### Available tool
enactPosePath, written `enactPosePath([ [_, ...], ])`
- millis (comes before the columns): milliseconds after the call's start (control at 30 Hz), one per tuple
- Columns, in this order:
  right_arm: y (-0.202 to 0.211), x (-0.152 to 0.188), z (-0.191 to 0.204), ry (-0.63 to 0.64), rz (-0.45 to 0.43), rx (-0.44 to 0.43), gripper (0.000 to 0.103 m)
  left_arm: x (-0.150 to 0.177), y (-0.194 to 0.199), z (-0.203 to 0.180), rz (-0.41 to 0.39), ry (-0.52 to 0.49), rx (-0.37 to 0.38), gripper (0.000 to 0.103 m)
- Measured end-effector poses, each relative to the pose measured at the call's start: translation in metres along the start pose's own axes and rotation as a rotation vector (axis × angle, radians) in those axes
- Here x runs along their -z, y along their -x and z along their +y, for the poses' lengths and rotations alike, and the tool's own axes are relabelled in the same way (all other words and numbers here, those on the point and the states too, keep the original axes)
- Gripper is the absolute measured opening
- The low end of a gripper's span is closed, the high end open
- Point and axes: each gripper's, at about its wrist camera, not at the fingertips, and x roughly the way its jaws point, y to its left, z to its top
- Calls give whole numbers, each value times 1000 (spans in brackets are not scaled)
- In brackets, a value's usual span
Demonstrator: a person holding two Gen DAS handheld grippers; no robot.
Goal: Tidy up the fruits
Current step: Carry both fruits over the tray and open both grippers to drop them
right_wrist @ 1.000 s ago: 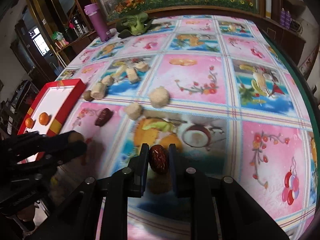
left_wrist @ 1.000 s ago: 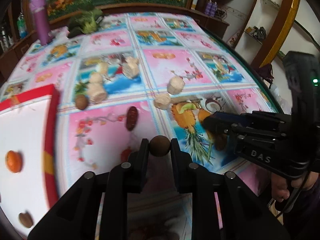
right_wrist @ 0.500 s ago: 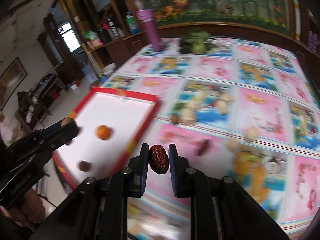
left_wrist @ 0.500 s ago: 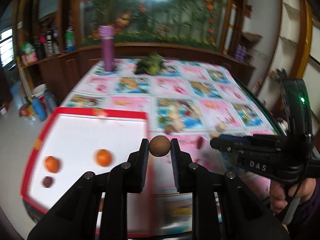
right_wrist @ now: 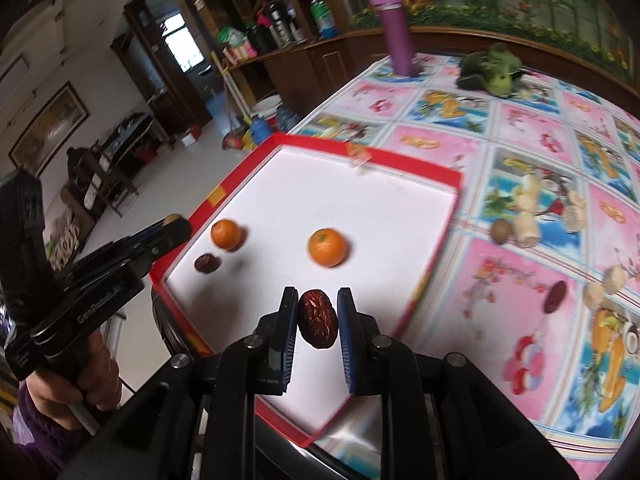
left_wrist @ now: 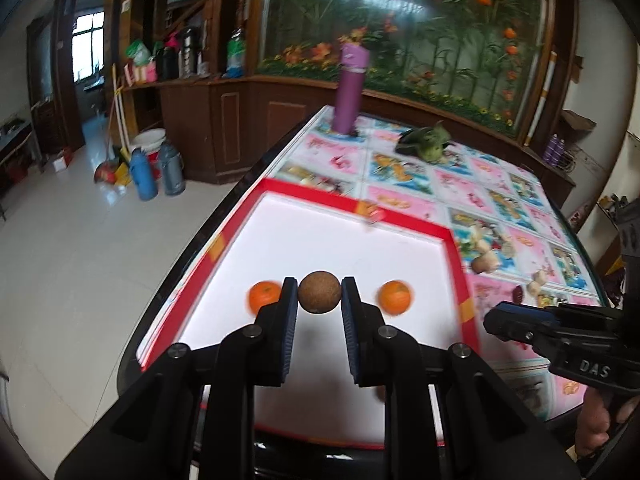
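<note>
Both grippers carry fruit above the red-rimmed tray.
The round brown fruit sits clamped in the left gripper at frame centre; the wrinkled red date is pinched in the right gripper. Below, the white tray on the counter holds two oranges and another date, centre-left.

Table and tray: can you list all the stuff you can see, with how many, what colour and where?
tray: one, red rim, white inside, table's near corner
oranges: two, orange, in tray
date: one, dark red, in tray beside an orange
flask: one, purple, upright at far edge
leafy vegetable: one, green, far end
pale chunks: several, cream, on cloth right of tray
tablecloth: one, pink and blue pictures
left tool: shut on round brown fruit, above tray
right tool: shut on wrinkled red date, above tray
hand: one, holding left tool's handle
</note>
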Motion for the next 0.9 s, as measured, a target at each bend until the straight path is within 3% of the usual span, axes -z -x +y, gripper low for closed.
enactPosePath([
  [300, -47, -1, 17, 12, 74, -3, 18, 9, -21, 7, 64, -4, 19, 24],
  [467, -61, 0, 21, 34, 90, 24, 18, 13, -37, 1, 83, -67, -76, 24],
  [833, -67, -2, 24, 44, 90, 44, 19, 16, -51, 4, 122, -99, -153, 24],
  [900, -65, -3, 21, 32, 96, 24, 24, 15, -51, 5, 124, -94, -151, 24],
])
